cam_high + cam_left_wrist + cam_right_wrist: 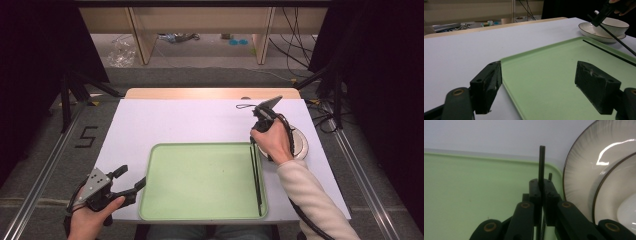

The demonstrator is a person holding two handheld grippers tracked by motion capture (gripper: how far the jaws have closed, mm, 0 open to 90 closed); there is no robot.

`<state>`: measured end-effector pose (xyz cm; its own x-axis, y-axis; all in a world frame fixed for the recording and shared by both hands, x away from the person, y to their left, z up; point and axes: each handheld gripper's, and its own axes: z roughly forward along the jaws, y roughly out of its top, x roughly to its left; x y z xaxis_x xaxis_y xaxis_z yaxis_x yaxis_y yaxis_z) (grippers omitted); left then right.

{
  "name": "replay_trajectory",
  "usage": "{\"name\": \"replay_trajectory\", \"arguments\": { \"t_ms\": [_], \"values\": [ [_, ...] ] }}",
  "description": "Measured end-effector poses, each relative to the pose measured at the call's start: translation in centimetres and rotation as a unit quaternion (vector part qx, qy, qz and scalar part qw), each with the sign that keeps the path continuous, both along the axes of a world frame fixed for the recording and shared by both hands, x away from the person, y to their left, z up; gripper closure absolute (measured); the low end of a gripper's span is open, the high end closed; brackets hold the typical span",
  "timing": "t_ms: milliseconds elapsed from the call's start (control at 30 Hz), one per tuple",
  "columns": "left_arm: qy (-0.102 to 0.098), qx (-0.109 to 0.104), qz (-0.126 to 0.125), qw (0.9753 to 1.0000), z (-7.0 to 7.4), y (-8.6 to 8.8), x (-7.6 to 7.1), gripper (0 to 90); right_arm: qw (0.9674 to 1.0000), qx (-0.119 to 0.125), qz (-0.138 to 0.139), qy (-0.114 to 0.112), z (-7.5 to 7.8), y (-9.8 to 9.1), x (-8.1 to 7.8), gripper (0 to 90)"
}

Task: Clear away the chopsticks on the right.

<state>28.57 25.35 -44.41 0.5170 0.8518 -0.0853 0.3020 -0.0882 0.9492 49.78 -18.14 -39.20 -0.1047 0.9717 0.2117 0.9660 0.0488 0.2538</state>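
White paper (190, 122) covers the table, bearing a green tray (200, 180).

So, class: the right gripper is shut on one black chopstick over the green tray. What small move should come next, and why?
Probably lower the chopstick and open the right gripper. It is clamped over the tray's right edge, where a second chopstick already lies, so release would pair them. The left gripper waits open at the tray's near-left corner.
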Motion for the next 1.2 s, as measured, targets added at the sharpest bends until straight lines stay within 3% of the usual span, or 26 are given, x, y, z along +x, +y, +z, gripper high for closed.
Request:
{"name": "replay_trajectory", "arguments": {
  "t_ms": [33, 167, 200, 233, 267, 300, 533, 567, 833, 933, 967, 1033, 1200],
  "values": [
    [0.000, 0.000, 0.000, 1.0000, 0.0, 0.0, 0.0, 21.9, 0.9999, -0.005, 0.012, 0.000, -0.3, -0.2, 0.1, 88.0],
    [0.000, 0.000, 0.000, 1.0000, 0.0, 0.0, 0.0, 21.9, 0.9993, -0.015, 0.002, 0.033, -1.0, 0.1, 0.2, 88.0],
    [0.000, 0.000, 0.000, 1.0000, 0.0, 0.0, 0.0, 21.9, 0.9994, -0.022, 0.019, 0.021, -1.4, -0.2, 0.3, 88.0],
    [0.000, 0.000, 0.000, 1.0000, 0.0, 0.0, 0.0, 21.9, 0.9992, -0.021, 0.007, 0.034, -1.3, 0.0, 0.3, 88.0],
    [0.000, 0.000, 0.000, 1.0000, 0.0, 0.0, 0.0, 21.9, 0.9989, -0.028, 0.025, 0.029, -1.6, -0.3, 0.4, 88.0],
    [0.000, 0.000, 0.000, 1.0000, 0.0, 0.0, 0.0, 21.9, 0.9986, -0.024, 0.005, 0.047, -1.5, 0.0, 0.3, 88.0],
    [0.000, 0.000, 0.000, 1.0000, 0.0, 0.0, 0.0, 21.9, 0.9950, -0.042, -0.019, 0.089, -2.9, 0.4, 0.4, 87.8],
    [0.000, 0.000, 0.000, 1.0000, 0.0, 0.0, 0.0, 21.9, 0.9949, -0.038, -0.029, 0.089, -3.2, 0.5, 0.4, 87.7],
    [0.000, 0.000, 0.000, 1.0000, 0.0, 0.0, 0.0, 21.9, 0.9932, -0.058, -0.009, 0.100, -4.4, 0.5, 0.4, 86.7],
    [0.000, 0.001, -0.001, 1.0000, 0.0, 0.0, 0.0, 21.9, 0.9924, -0.057, -0.018, 0.108, -4.6, 0.7, 0.5, 86.1],
    [0.000, 0.000, 0.000, 1.0000, 0.0, 0.0, 0.0, 21.9, 0.9925, -0.054, -0.021, 0.107, -4.6, 0.8, 0.5, 85.3],
    [0.000, 0.000, -0.001, 1.0000, 0.0, 0.0, 0.0, 21.9, 0.9928, -0.068, 0.005, 0.098, -4.9, 0.6, 0.4, 83.8],
    [0.000, 0.000, 0.000, 1.0000, 0.0, 0.0, 0.0, 21.9, 0.9941, -0.056, 0.001, 0.093, -4.7, 0.7, 0.4, 81.5]
  ]
}}
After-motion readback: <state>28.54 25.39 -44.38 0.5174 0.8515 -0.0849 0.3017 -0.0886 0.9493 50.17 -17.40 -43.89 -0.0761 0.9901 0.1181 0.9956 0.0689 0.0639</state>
